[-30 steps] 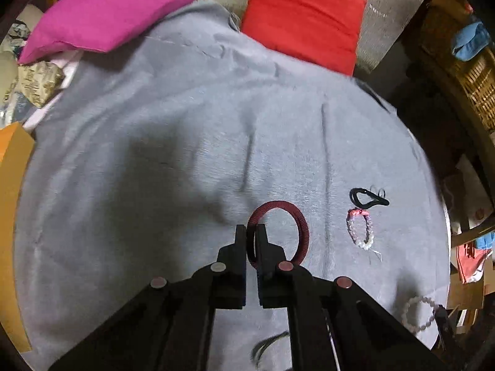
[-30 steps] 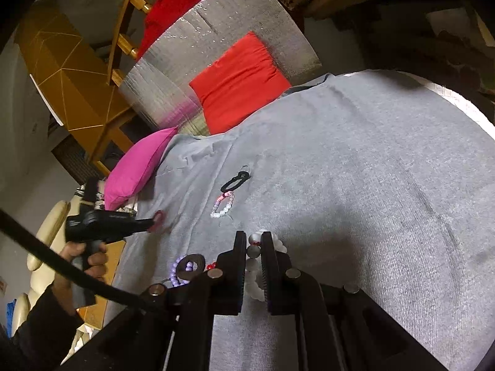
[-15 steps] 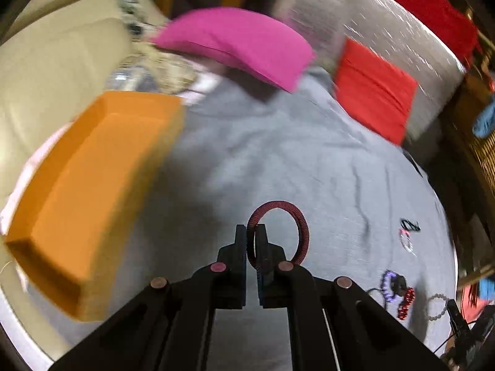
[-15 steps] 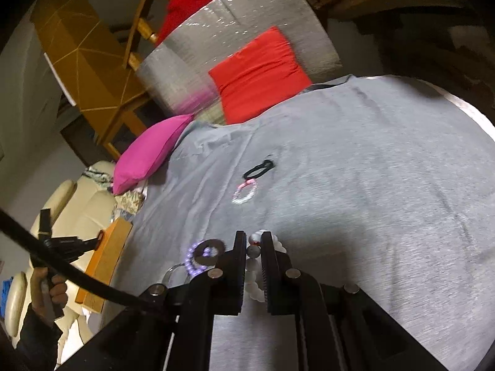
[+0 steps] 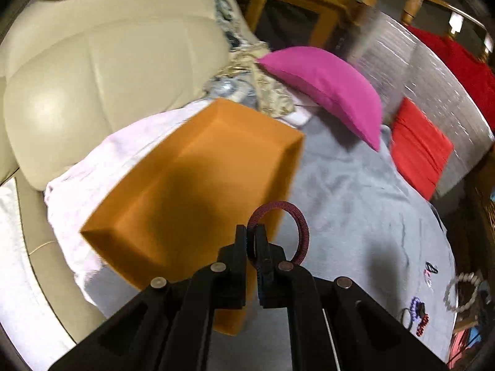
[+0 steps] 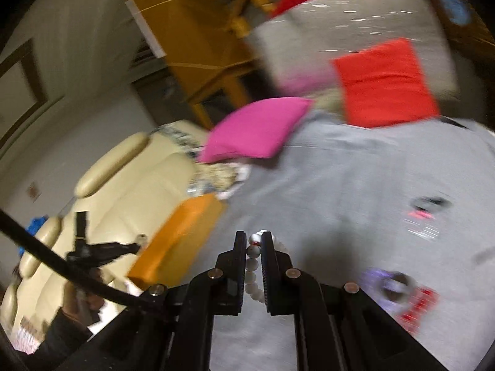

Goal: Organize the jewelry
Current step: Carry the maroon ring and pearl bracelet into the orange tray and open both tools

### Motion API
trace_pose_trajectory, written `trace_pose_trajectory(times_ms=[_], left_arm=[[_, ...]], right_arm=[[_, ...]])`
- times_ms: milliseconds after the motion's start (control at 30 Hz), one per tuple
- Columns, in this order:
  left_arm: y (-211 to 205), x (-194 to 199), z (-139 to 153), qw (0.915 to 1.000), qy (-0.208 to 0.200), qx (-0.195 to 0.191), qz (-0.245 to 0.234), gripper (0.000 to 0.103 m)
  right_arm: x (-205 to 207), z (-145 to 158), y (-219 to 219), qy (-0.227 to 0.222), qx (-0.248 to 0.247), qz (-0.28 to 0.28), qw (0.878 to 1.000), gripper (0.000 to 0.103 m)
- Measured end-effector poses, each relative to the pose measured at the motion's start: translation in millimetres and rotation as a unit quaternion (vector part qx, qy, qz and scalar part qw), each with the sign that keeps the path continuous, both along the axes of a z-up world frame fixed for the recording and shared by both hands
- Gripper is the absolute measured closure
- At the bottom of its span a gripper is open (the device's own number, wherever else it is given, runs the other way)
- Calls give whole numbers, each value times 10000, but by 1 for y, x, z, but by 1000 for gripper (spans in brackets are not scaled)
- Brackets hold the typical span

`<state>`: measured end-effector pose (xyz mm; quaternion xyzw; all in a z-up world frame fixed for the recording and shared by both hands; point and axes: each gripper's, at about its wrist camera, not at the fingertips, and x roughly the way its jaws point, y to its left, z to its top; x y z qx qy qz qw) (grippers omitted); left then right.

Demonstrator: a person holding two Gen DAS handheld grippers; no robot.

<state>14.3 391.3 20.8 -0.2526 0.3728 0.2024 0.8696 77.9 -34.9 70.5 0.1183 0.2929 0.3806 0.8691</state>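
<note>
Maroon hair tie [image 5: 294, 222] pinched, orange tray [image 5: 198, 191] — near

- Your left hand-held gripper [image 5: 251, 232] has its jaws pinched shut on the dark red ring [image 5: 286, 228].
- Your right hand-held gripper [image 6: 254, 241] clamps the white bead bracelet [image 6: 252, 266], jaws nearly closed.

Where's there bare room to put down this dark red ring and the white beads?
The orange tray looks bare inside. The grey cloth is open between the tray, pink cushion and red cushion. It's crowded at the cloth's right edge, around the purple and red beads.
</note>
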Motion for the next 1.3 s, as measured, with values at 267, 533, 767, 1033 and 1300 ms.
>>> trace_pose_trajectory(times_ms=[267,533,767,1033,1300], left_arm=[[46,-9,-34,9989,349,-53,293,98],[69,-3,-65,9975,623,-65,327,98],[73,4,-82,9964,797,-95,274,98],[69,7,-99,9926,1048,-8,612,98],[55,1,-97,9917,1075,-12,709,98]], right_arm=[[8,6,182,48,-35,1096,9940,93],[34,-37,326,423,-474,1641,9844,93],[62,-88,384,686,-1101,1558,9792,93],[76,-135,400,862,-1947,1203,9696,93],[73,-146,380,651,-2741,968,9546,93]])
